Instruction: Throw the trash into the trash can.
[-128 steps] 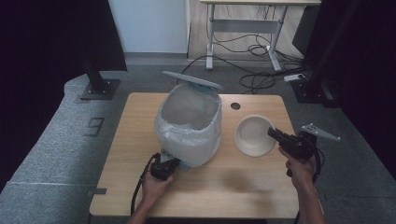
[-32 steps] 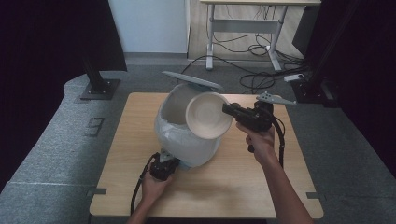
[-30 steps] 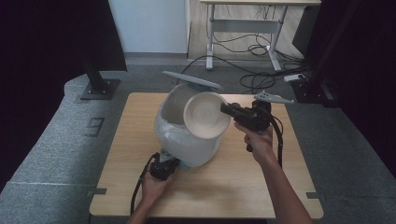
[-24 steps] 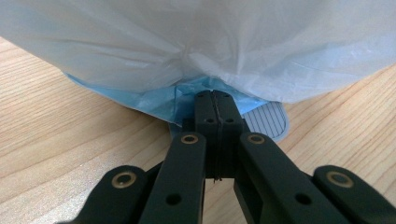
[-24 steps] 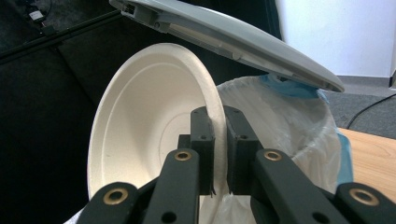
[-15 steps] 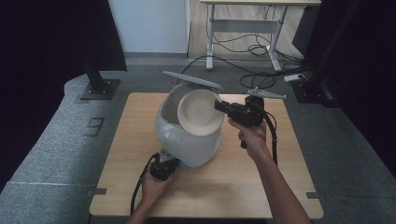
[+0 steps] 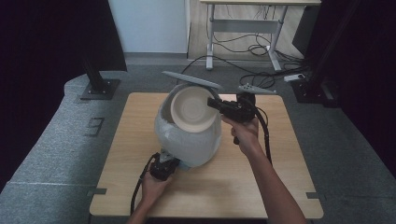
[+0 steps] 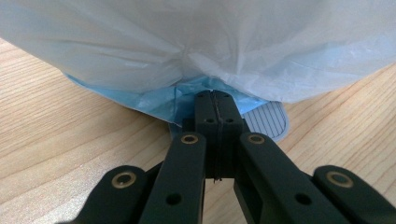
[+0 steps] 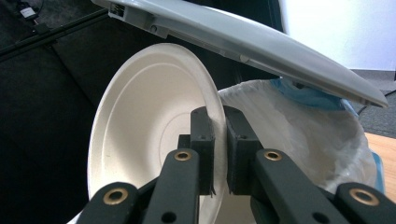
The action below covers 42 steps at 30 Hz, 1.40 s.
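Since the earlier frames, the paper bowl point(image 7: 192, 109) has been carried leftward from the bare tabletop and now hangs tilted on edge over the mouth of the bin point(image 7: 187, 135), just under its raised lid point(image 7: 192, 80). Its rim sits pinched between the jaws of the right gripper point(image 7: 215, 104), one jaw inside the bowl and one against its outer wall, as the right gripper view point(image 9: 212, 140) shows plainly; there the bowl point(image 9: 154, 126) rises ahead and to the left of the jaws, with the lid point(image 9: 243, 42) slanting overhead and the white bin liner point(image 9: 303, 135) beyond to the right.

Down at the near foot of the bin, the left gripper point(image 7: 169, 164) rests low on the wooden table point(image 7: 261, 182). In the left gripper view its jaws point(image 8: 215, 112) are pressed together, nipping a fold of the blue bag edge point(image 8: 163, 103) directly in front of them, with the white liner point(image 8: 196, 42) bulging above and a ribbed pedal point(image 8: 266, 122) just right of the tips.
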{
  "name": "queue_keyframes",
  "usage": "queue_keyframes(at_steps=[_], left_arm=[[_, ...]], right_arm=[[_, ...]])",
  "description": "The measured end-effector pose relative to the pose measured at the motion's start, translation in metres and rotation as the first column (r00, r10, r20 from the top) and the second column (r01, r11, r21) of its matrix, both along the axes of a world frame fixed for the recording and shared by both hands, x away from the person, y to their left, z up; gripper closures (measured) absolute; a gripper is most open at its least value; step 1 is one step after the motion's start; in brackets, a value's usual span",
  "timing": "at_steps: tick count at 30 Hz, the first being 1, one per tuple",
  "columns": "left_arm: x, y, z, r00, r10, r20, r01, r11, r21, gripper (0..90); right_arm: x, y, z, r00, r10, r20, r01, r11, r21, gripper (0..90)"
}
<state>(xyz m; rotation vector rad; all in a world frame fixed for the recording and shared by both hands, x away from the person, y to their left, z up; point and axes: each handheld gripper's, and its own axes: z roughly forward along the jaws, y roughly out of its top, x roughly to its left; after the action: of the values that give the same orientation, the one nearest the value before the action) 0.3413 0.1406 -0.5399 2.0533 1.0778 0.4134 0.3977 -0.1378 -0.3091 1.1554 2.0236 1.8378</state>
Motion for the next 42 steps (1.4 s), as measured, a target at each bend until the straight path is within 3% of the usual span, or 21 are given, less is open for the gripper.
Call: queue_keyframes(at_steps=[28,39,40,42], left_arm=[[0.000,0.000,0.000,1.0000,-0.004,0.001,0.004,1.0000,0.004,90.0],[0.000,0.000,0.000,1.0000,-0.006,0.002,0.006,1.0000,0.005,90.0],[0.000,0.000,0.000,1.0000,-0.005,0.002,0.005,1.0000,0.006,90.0],[0.000,0.000,0.000,1.0000,-0.005,0.001,0.005,1.0000,0.006,90.0]], right_arm=[[0.019,0.024,0.000,0.9995,-0.029,0.010,0.029,0.999,-0.021,82.7],[0.028,0.025,-0.006,0.9983,-0.057,0.000,0.057,0.998,-0.026,82.1],[0.028,0.025,-0.006,0.9983,-0.057,0.000,0.057,0.998,-0.032,78.5],[0.029,0.026,-0.008,0.9975,-0.070,0.012,0.071,0.995,-0.067,59.3]])
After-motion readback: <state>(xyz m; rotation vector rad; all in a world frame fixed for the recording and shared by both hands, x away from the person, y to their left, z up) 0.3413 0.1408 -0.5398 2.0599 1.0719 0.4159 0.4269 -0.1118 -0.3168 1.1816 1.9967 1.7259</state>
